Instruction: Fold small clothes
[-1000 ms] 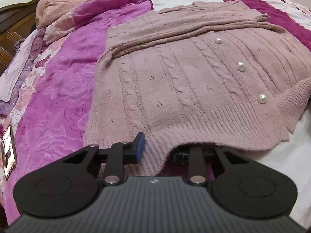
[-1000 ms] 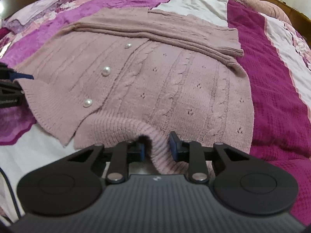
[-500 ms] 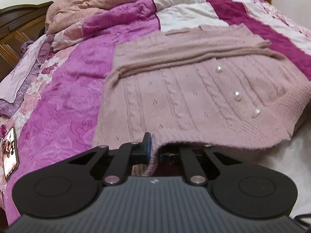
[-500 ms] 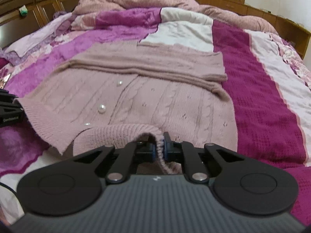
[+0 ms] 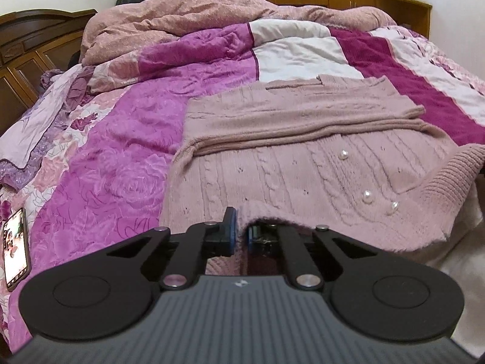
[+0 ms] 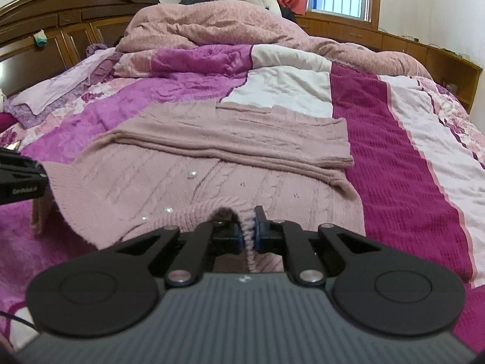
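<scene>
Since a second ago both tongs have closed on the hem and risen, so the near edge of the pink cardigan [image 5: 303,179] now hangs off the bed [image 5: 115,163] while its far part lies flat ahead. The left tongs [image 5: 239,233] are nearly closed, with only a narrow gap that the ribbed hem fills, pinching the knit at its near left edge. The right tongs [image 6: 248,233] are squeezed on a bunched fold of the ribbed hem, which stands up in a loop just ahead of the fingertips and trails down between them. The two grips sit apart along the same edge, most likely so the hem stays spread and level when it is carried forward.

Ahead of both tongs the sleeves [image 6: 230,145] are already laid across the chest in a band, which suggests the side folds are done and the bottom-to-top fold is in hand. Three pearl buttons [image 5: 367,196] show to the right of the left tongs, so the front faces up. A phone [image 5: 14,248] lies on the quilt off to the left of the left tongs, well clear of the garment. A heaped pink duvet [image 6: 218,27] sits far ahead.
</scene>
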Demonstrator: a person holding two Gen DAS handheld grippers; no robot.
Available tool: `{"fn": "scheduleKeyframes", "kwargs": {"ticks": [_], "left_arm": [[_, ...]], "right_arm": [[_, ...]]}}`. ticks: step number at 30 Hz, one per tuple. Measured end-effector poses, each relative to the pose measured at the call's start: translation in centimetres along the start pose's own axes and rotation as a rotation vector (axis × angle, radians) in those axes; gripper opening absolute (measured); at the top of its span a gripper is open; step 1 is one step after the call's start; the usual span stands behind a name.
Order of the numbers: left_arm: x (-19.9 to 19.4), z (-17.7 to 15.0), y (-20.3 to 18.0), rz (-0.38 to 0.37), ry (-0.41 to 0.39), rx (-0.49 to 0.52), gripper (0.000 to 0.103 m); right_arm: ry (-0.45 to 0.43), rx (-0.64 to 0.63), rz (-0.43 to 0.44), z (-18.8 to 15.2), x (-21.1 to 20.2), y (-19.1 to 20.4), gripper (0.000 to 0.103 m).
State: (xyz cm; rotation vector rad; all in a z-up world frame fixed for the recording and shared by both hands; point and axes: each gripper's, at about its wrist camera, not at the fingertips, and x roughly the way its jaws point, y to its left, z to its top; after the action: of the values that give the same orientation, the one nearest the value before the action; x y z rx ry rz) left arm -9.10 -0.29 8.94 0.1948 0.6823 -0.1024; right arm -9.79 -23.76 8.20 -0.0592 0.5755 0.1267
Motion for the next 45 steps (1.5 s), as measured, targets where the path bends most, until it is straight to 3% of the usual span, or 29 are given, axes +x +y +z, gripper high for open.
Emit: {"fn": "scheduleKeyframes", "kwargs": {"ticks": [20,28,32,35,38,40,45], "left_arm": [[-0.4,3.4,0.3,0.015,-0.091,-0.013,0.008],[0.5,2.3,0.2,-0.047,-0.021,0.007,0.008],[0.7,1.6,0.3,-0.035,0.012,0.028,0.011],[1.3,1.2,1.5,-0.038,0.042,-0.024,0.029],[1.6,0.7,3.2,-0.069,0.066,-0.069,0.034],[1.9,0.6,3.7,-0.093,0.082,-0.063,0.037],[2.7,1.0,3.4,-0.204,0.114,-0.012,0.061]], "right_arm": [[-0.042,0.019,0.010,2.1,0.5,0.4,0.010],[-0.034,0.020,0.008,2.1,0.7,0.6,0.010],[-0.030,0.020,0.009,2.0,0.9,0.5,0.010],[-0.013,0.023,0.012,1.8,1.1,0.4,0.010],[0.011,0.027,0.017,1.3,1.3,0.4,0.010],[0.023,0.032,0.017,0.8,1.3,0.3,0.010],[0.054,0.069,0.028,0.1,1.7,-0.2,0.010]]}}
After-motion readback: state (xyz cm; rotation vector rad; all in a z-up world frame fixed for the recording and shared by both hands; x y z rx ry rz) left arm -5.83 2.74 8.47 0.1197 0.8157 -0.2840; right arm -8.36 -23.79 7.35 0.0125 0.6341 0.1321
